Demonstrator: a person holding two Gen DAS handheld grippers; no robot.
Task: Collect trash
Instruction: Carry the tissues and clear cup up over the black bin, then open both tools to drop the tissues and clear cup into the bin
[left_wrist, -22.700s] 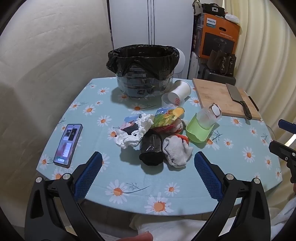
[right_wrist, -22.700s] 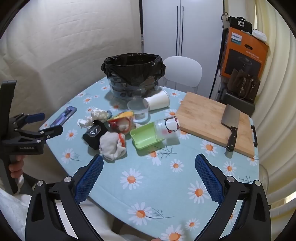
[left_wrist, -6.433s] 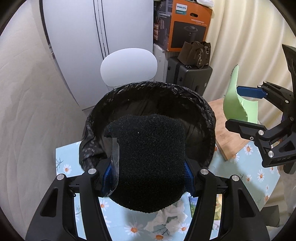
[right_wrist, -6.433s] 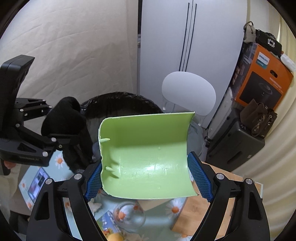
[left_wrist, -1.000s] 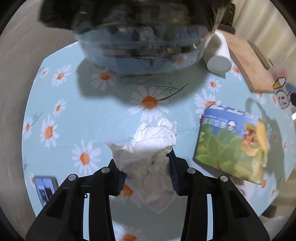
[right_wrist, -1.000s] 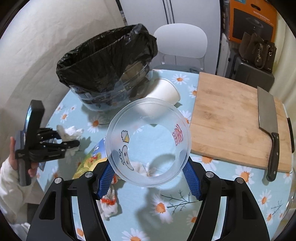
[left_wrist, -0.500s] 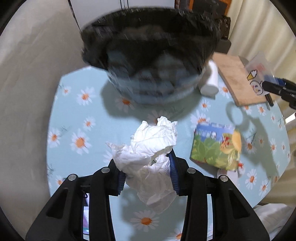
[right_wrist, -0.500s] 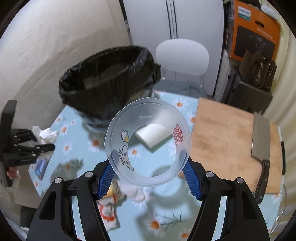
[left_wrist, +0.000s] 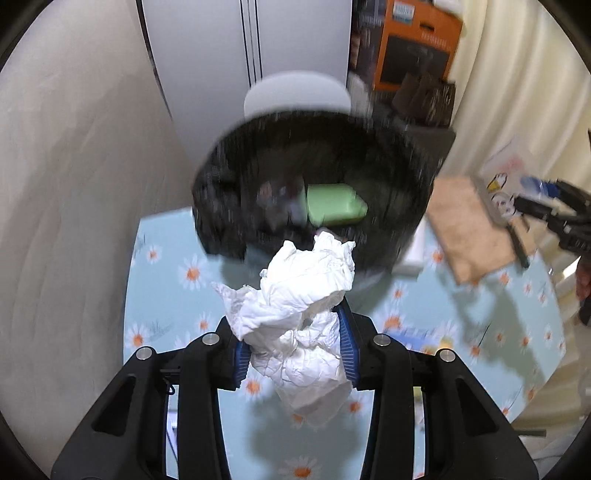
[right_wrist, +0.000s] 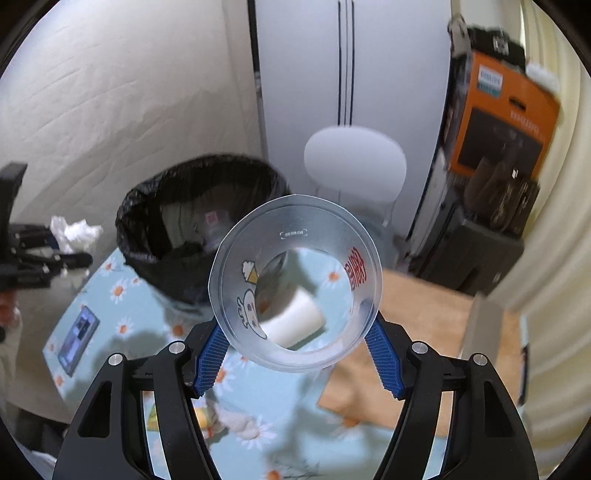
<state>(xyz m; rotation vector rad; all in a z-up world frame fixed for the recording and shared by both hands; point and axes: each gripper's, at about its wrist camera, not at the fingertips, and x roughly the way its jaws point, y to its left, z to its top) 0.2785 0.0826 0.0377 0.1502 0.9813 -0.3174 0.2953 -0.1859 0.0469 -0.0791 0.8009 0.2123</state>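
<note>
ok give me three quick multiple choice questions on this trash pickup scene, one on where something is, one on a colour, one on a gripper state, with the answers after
1. Where is the green container?
A. on the cutting board
B. inside the black-lined bin
C. in the right gripper

2. What colour is the box behind the table?
A. orange
B. purple
C. yellow

3. What is the left gripper doing?
A. standing open and empty
B. shut on a phone
C. shut on the crumpled white tissue

Answers:
1 B, the green shape lies within the bin's black rim.
2 A, its faces are orange around a dark picture.
3 C, both blue pads press into the tissue.
</note>
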